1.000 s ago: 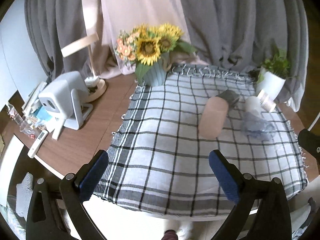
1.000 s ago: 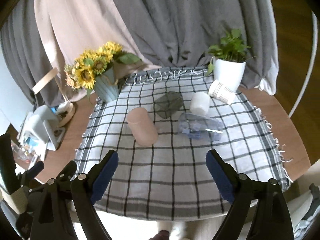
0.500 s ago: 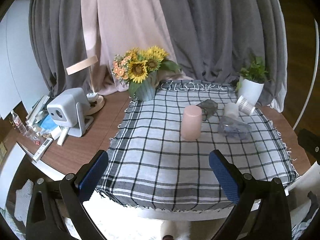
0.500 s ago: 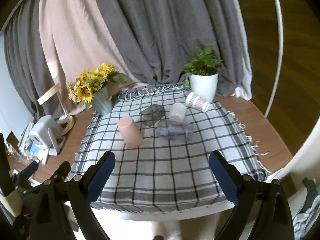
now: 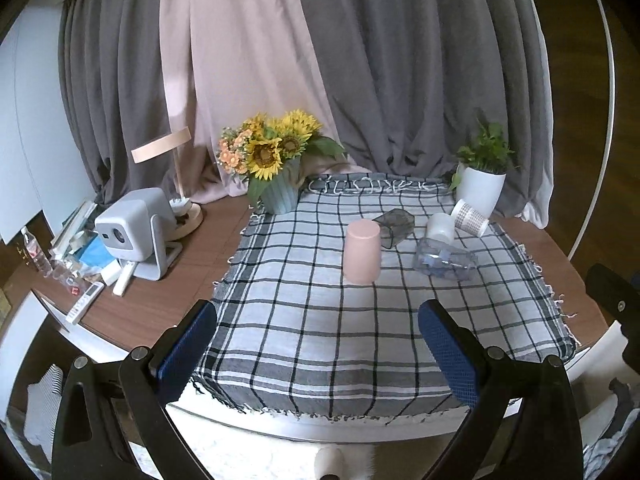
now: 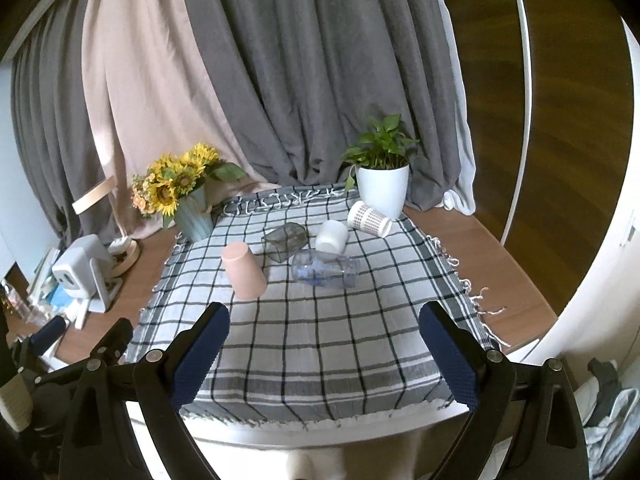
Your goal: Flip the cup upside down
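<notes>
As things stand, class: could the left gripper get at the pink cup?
Probably yes. The left gripper is open, and only bare checked cloth lies between it and the pink cup, which stands apart from the other cups.

— What sits ahead of the left gripper?
— The upturned cup, standing mouth-down on the checked cloth. Behind it lies a glass tumbler on its side.
— And rightward?
— A plastic bottle lying down, a white cup behind it, then a patterned cup tipped before the potted plant.
— Leftward?
— Sunflower vase, projector.
</notes>
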Motion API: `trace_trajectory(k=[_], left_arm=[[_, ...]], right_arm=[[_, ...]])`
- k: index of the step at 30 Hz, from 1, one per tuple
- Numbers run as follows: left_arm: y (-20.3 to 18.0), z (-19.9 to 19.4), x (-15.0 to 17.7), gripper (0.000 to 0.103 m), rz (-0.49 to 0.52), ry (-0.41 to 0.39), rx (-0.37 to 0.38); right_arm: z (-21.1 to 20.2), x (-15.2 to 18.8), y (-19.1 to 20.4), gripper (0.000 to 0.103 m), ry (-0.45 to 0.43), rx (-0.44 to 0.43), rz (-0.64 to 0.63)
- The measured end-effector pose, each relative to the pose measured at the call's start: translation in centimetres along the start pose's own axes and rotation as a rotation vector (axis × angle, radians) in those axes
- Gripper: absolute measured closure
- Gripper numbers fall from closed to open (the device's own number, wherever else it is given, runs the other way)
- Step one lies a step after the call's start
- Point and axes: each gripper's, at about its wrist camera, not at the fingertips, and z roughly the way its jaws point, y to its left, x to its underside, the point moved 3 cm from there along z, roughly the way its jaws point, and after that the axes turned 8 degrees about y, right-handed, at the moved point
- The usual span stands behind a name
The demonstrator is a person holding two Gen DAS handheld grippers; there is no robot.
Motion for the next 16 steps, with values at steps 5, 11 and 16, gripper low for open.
trace_trajectory(k=[5, 11, 16], left_arm=[[0.0, -0.8, 0.1, 0.0, 0.003, -0.03, -0.005], [-0.1, -1.1, 0.0, 0.0, 0.007, -0.043, -0.002], [-0.1, -1.2, 0.1, 0.0, 0.008, -0.044, -0.004]], right_arm=[[-0.5, 0.3, -0.1, 0.007, -0.006, 0.006, -0.001], [-0.8, 0.5, -0.3, 0.007, -0.011, 0.008, -0.002], [-1.2, 0.4, -0.5, 0.007, -0.018, 0.012, -0.001]])
